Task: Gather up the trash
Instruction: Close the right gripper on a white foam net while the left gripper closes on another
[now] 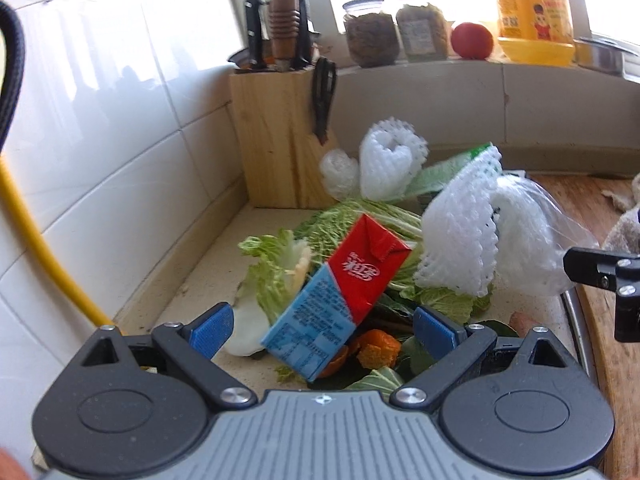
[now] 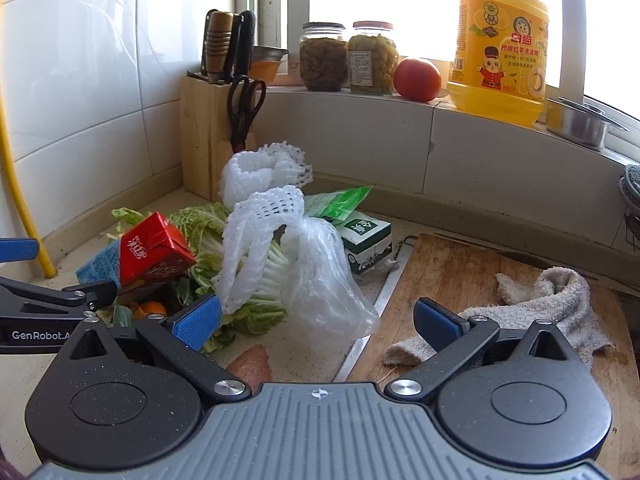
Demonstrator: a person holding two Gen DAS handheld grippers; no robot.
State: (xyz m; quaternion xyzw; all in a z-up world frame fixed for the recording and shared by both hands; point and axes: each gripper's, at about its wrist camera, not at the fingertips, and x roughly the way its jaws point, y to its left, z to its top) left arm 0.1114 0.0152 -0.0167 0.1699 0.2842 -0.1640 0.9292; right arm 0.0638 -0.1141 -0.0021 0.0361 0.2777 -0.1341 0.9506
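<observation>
A: While both tongs gape apart, where's the trash?
B: red-blue carton (image 1: 340, 296) tilts on cabbage leaves (image 1: 276, 276) between left tongs (image 1: 324, 326); plastic bag (image 2: 324, 280) between right tongs (image 2: 316, 324)

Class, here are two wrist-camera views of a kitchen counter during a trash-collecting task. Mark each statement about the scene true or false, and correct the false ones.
1. The left claw is open, with the red and blue carton between its fingers. True.
2. The right claw is shut on the clear plastic bag. False: it is open and grips nothing.
3. A tomato sits on the windowsill beside the yellow detergent bottle. True.
4. The scissors lie flat on the cutting board. False: they hang on the knife block; a towel lies on the board.
5. The green and white carton stands on the windowsill. False: it lies on the counter behind the bag.
</observation>
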